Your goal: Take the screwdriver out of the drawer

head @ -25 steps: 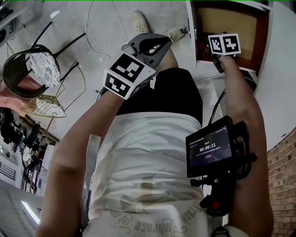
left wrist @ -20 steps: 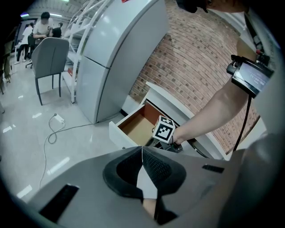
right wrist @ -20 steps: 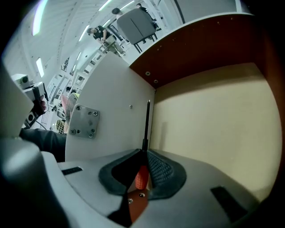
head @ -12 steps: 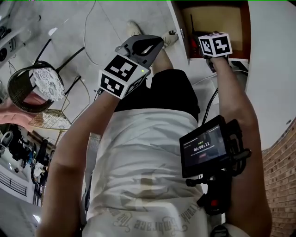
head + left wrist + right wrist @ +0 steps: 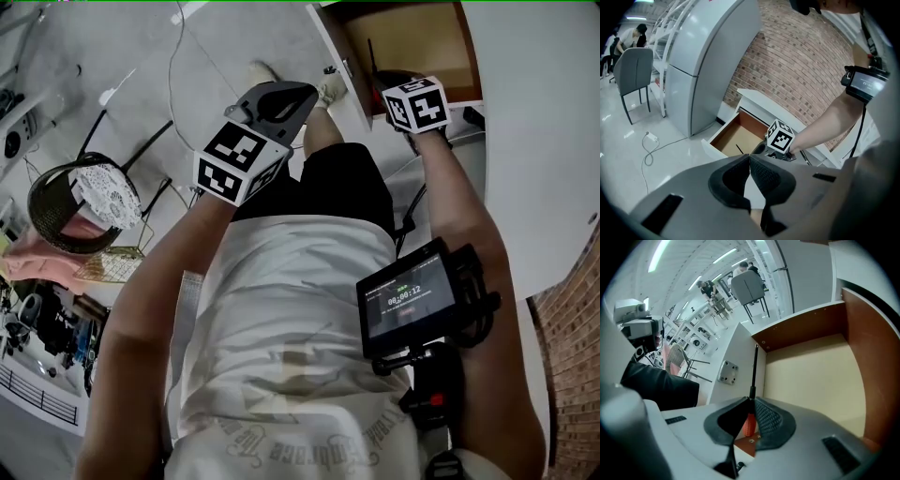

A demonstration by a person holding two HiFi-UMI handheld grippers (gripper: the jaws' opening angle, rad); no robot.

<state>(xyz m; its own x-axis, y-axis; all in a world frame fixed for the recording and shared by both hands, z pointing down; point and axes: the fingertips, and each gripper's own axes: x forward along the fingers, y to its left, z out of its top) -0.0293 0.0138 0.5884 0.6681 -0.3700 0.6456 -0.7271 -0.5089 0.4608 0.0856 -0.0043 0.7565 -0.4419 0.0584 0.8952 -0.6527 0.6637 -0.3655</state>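
Observation:
The wooden drawer (image 5: pixel 427 42) stands pulled open at the top of the head view, its pale bottom (image 5: pixel 811 376) bare. My right gripper (image 5: pixel 751 405) is shut on the screwdriver's red handle (image 5: pixel 749 424) at the drawer's front left corner. The thin black shaft (image 5: pixel 753 369) points up along the white drawer front (image 5: pixel 736 359). In the head view the right gripper's marker cube (image 5: pixel 413 103) hangs over the drawer's near edge. My left gripper (image 5: pixel 277 98) hovers over the person's lap, left of the drawer; its pads (image 5: pixel 761 176) meet with nothing between them.
A white cabinet top (image 5: pixel 534 141) runs along the right of the drawer, with a brick wall (image 5: pixel 801 61) behind. A round wicker chair (image 5: pixel 80 202) and a floor cable (image 5: pixel 173 56) lie to the left. A small monitor (image 5: pixel 412 300) is strapped to the right forearm.
The right gripper, shut on the screwdriver, has drawn back from inside the drawer toward its near edge. The head view has swung, shifting the drawer left. The left gripper stays shut and hovering.

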